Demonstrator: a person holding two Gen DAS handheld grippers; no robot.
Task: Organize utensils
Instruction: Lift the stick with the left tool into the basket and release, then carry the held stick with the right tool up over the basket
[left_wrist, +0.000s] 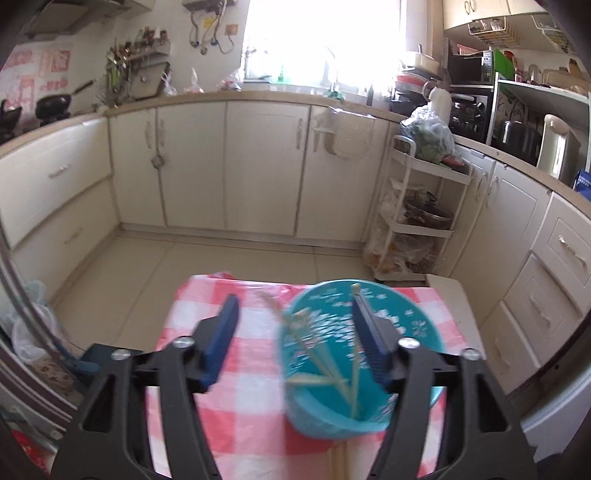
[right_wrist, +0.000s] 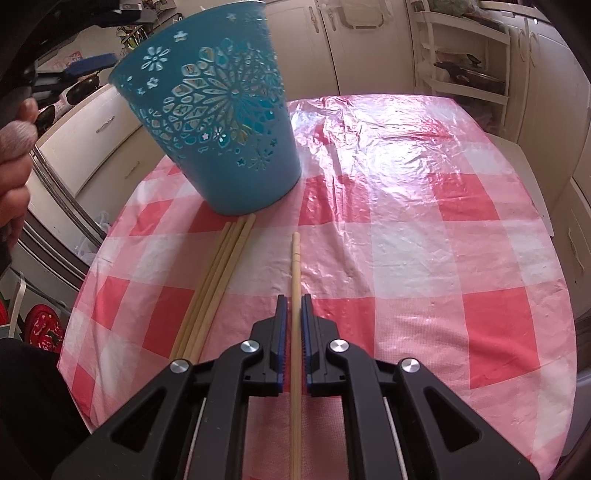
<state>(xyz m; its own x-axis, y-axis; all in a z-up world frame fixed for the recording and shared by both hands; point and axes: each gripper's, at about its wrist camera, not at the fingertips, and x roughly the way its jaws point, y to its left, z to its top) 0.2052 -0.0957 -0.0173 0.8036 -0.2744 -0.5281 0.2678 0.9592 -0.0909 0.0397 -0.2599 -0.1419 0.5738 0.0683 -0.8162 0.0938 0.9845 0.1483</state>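
- Right gripper (right_wrist: 293, 301) pinches a single chopstick (right_wrist: 295, 266), fingers closed tight on it, the stick pointing to 12 o'clock.
- Left gripper (left_wrist: 293, 306) gapes wide, one finger inside the teal holder (left_wrist: 325, 413), gripping nothing.
- Holder, tilted, sits at 11 o'clock from the right gripper on the checked tablecloth (right_wrist: 424, 258).
- Loose chopsticks (right_wrist: 214, 288) lie at 10 o'clock, tips touching the holder's base.

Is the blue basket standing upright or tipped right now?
Tipped. In the right wrist view the blue basket leans on the checkered tablecloth, its base edge lifted; the left gripper holds its rim.
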